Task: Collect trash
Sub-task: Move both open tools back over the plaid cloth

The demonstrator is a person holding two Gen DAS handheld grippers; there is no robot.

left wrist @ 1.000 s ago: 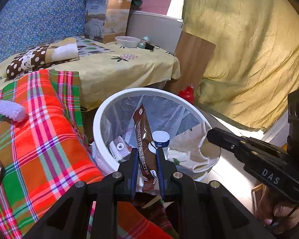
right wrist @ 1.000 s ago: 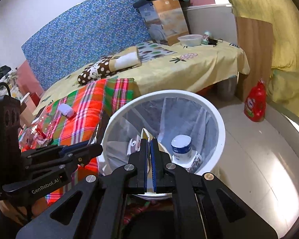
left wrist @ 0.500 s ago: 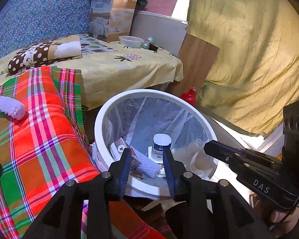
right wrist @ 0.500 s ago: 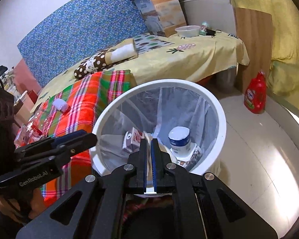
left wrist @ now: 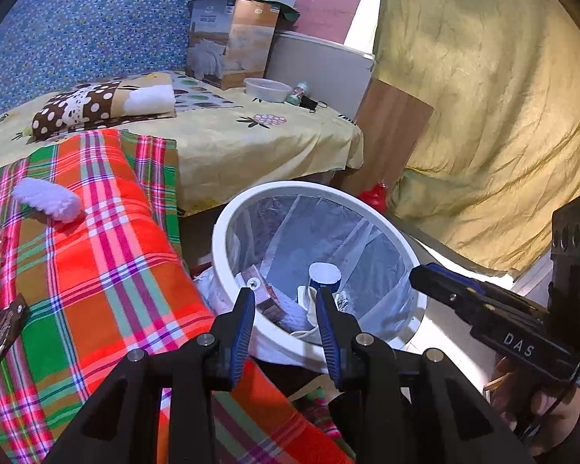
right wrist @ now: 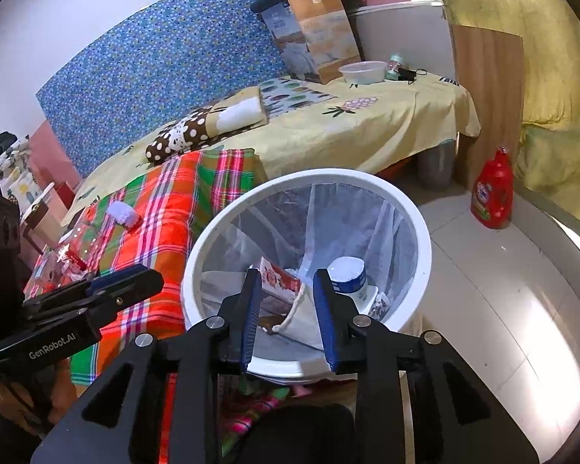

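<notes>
Here, in the left wrist view, the left gripper (left wrist: 285,298) hangs over the white bin (left wrist: 228,270), jaws spread and empty; a blue-white cup (left wrist: 324,275) and a carton (left wrist: 260,290) lie inside. In the right wrist view, the right gripper (right wrist: 286,282) is likewise spread and empty above the bin's near rim, over a beige cloth (right wrist: 303,323).

Bed (right wrist: 386,127) under yellow printed sheet; plaid blanket (left wrist: 108,270) over its near end. Spotted brown pillow (right wrist: 181,137) mid-bed. At far end: cardboard box (right wrist: 317,34), clear bowl (right wrist: 361,71) just beside it. Red detergent bottle (right wrist: 493,193) upright on floor near wooden board (right wrist: 487,89).
</notes>
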